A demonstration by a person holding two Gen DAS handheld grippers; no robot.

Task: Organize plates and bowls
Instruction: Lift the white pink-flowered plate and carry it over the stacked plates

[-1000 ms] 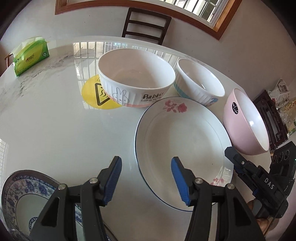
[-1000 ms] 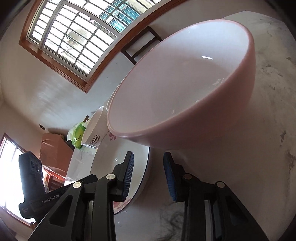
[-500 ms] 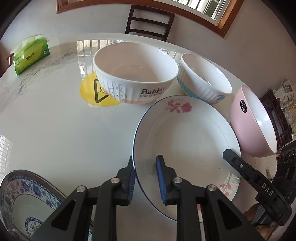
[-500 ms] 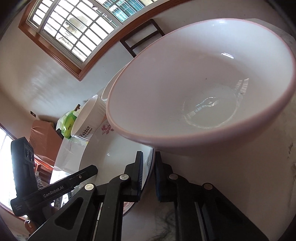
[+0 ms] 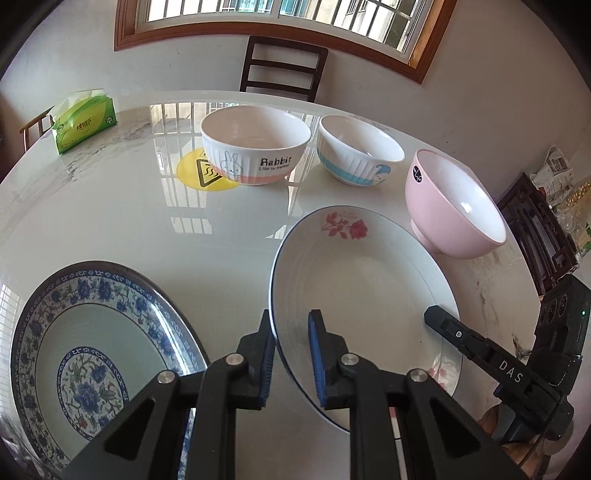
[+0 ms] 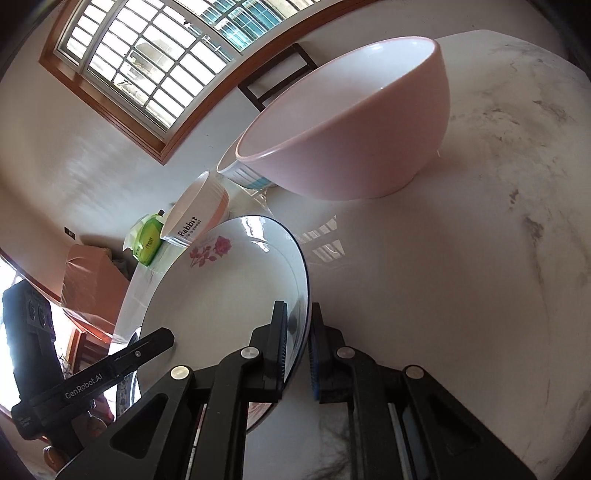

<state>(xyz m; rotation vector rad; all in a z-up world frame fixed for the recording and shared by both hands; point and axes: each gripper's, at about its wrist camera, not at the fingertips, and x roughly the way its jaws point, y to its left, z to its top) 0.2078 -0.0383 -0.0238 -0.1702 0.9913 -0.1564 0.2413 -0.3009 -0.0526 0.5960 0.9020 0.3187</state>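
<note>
Left wrist view: the white rose plate [image 5: 365,284] is gripped at its near-left rim by the left gripper [image 5: 291,354], whose jaws have just been closing onto that rim. In the right wrist view the same plate [image 6: 229,291] is clamped at its opposite rim by the right gripper [image 6: 297,347], shut down to the thickness of the rim. Nothing is seen lying in the plate. A blue floral plate [image 5: 92,343] is seen at the near-left edge of the table [image 5: 129,206], just beside the held plate. Three bowls are lined up toward the far edge: a Rabbit bowl [image 5: 255,151] partly set over a yellow round sticker [image 5: 199,171], a blue-striped bowl [image 5: 358,151] beside it, and a pink bowl [image 5: 450,206] near the right edge; all three are seen to be empty. A green tissue pack [image 5: 83,120] is placed at the far-left edge. The tabletop is glossy, pale and marbled. Behind it a dark wooden chair [image 5: 282,68] is set under a wood-framed barred window [image 5: 280,14].
</note>
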